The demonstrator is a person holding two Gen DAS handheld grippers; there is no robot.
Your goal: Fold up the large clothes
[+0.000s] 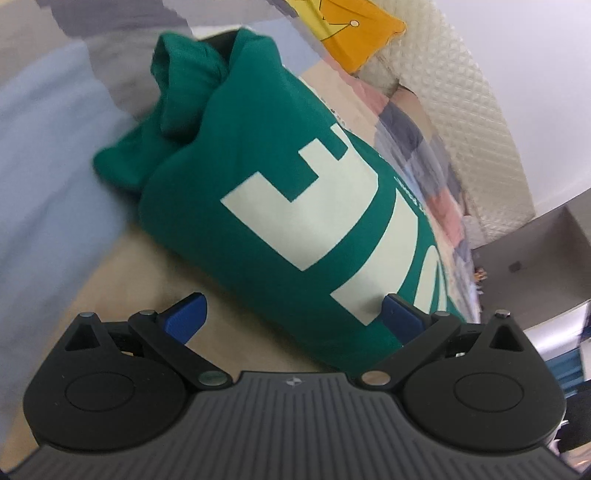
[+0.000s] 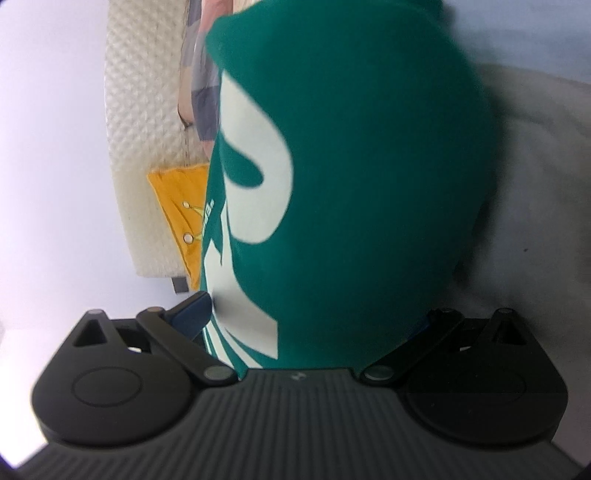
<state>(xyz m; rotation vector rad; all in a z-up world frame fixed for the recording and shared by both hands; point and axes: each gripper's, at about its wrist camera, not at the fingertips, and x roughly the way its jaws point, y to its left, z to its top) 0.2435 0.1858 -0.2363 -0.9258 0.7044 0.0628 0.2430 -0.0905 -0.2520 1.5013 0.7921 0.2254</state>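
One green sweatshirt (image 1: 266,206) lay bundled on the bed (image 1: 122,280), its pale lettering cut off by folds. The left gripper (image 1: 293,317) stood spread at its edge. The right gripper (image 2: 317,314) was spread too, cloth between its fingers, one hidden. One yellow pillow (image 1: 354,33) was cropped.

Green sweatshirt (image 1: 266,192) with pale block lettering lies folded, sleeves bunched.

Folded shirt (image 1: 280,206) lies on bed cover (image 1: 140,273). Left gripper (image 1: 295,317) sits at shirt's near edge, fingers wide apart. Pillow (image 1: 354,33) lies behind shirt, against headboard (image 1: 476,122). Right gripper (image 2: 314,321) has shirt between fingers.
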